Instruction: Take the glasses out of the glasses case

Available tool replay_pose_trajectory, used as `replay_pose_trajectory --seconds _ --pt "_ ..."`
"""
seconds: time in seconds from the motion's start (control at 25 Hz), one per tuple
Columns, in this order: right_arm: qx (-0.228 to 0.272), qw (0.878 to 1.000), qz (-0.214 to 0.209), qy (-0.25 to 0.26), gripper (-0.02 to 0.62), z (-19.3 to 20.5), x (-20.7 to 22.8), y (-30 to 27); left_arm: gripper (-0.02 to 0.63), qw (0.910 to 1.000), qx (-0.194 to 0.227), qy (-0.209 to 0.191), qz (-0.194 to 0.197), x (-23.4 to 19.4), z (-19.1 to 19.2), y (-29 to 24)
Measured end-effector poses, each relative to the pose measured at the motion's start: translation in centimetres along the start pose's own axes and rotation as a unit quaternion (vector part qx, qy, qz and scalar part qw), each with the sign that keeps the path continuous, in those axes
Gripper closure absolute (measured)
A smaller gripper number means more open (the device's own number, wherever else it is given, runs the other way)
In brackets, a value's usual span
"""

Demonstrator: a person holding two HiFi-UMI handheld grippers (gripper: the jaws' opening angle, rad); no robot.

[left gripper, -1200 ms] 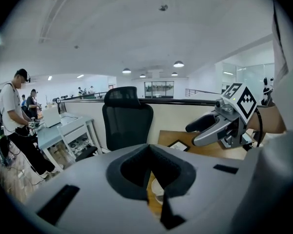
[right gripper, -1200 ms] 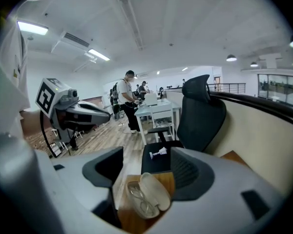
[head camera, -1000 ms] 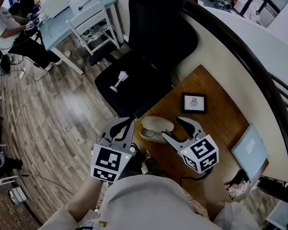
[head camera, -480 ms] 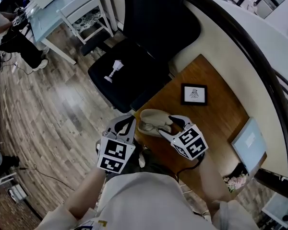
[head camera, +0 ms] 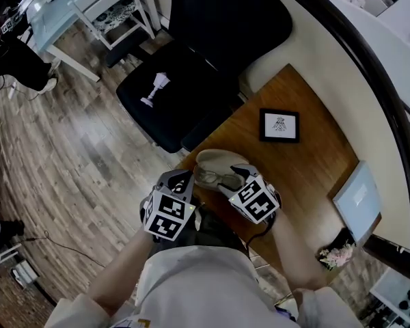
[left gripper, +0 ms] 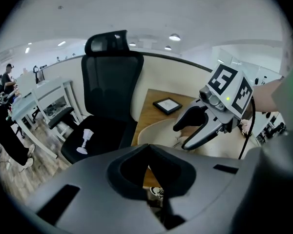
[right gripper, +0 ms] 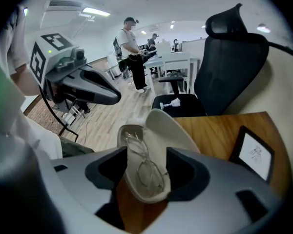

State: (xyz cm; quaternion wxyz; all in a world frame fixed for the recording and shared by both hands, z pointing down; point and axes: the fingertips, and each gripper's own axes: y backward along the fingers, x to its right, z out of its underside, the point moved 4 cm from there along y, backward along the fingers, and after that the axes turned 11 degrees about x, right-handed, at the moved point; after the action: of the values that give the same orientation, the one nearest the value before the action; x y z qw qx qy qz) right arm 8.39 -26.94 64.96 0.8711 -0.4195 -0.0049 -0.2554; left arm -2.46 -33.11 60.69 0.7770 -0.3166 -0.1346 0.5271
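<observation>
**Claws: 2.**
- The left claw [left gripper: 149, 175] is clenched and grasps nothing. It hangs just left of the bench's [head camera: 314, 162] near-left corner, beside the case [head camera: 212, 161].
- The right claw [head camera: 230, 178] is released. Its jaws stand apart and are closing, with the case tray between them. A gap shows on the left side of the tray. The jaws point steeply down.

**Task items: 1 case, 1 pair of glasses [right gripper: 144, 167].**
- The case lies at the near-left corner of the bench. It is open, with the lid raised on the far side.
- The glasses lie folded inside the tray.

**Other items on the bench: 2.**
- 1 picture frame [head camera: 279, 125], lying flat, far of the case and apart from it.
- 1 grey panel [head camera: 357, 200], at the right edge.

**Off the bench.**
- 1 black chair [head camera: 191, 80], far left of the bench.
- 1 white figurine [head camera: 155, 89], on the chair seat.
</observation>
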Motion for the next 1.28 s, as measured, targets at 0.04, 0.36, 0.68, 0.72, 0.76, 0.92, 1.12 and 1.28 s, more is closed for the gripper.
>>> replay_pose_trajectory --seconds 0.04,0.36,0.68,0.72,0.76,0.92,1.12,1.28 --pt "-0.002 1.0 0.001 0.001 0.342 0.4 0.0 -0.4 0.603 1.0 -0.004 0.001 0.004 0.1 0.6 -0.4" --pt "-0.032 0.998 -0.008 0.05 0.367 2.2 -1.7 -2.8 0.603 0.9991 -0.024 0.032 0.014 0.6 5.5 -2.8" --pt "-0.065 0.993 -0.001 0.102 0.433 4.1 -2.7 -4.6 0.603 0.9976 -0.047 0.051 -0.006 0.7 8.5 -3.8" --pt "-0.069 0.992 -0.001 0.105 0.436 4.1 -2.8 -4.6 0.603 0.9973 -0.053 0.049 -0.008 0.6 8.9 -3.8" --pt "-0.071 0.992 -0.001 0.105 0.439 4.1 -2.8 -4.7 0.603 0.9971 -0.059 0.047 -0.009 0.6 9.1 -3.8" --pt "-0.072 0.993 0.007 0.098 0.554 3.6 -2.6 -4.6 0.603 0.9971 -0.063 0.042 -0.011 0.5 9.4 -3.5" --pt "-0.067 0.991 0.018 0.114 0.565 2.8 -2.7 -3.6 0.603 0.9975 -0.056 0.044 -0.006 1.3 8.3 -2.6" --pt "-0.042 0.991 0.043 0.123 0.569 0.6 -2.3 -1.4 0.603 0.998 -0.048 0.04 -0.006 1.5 6.9 -1.5"
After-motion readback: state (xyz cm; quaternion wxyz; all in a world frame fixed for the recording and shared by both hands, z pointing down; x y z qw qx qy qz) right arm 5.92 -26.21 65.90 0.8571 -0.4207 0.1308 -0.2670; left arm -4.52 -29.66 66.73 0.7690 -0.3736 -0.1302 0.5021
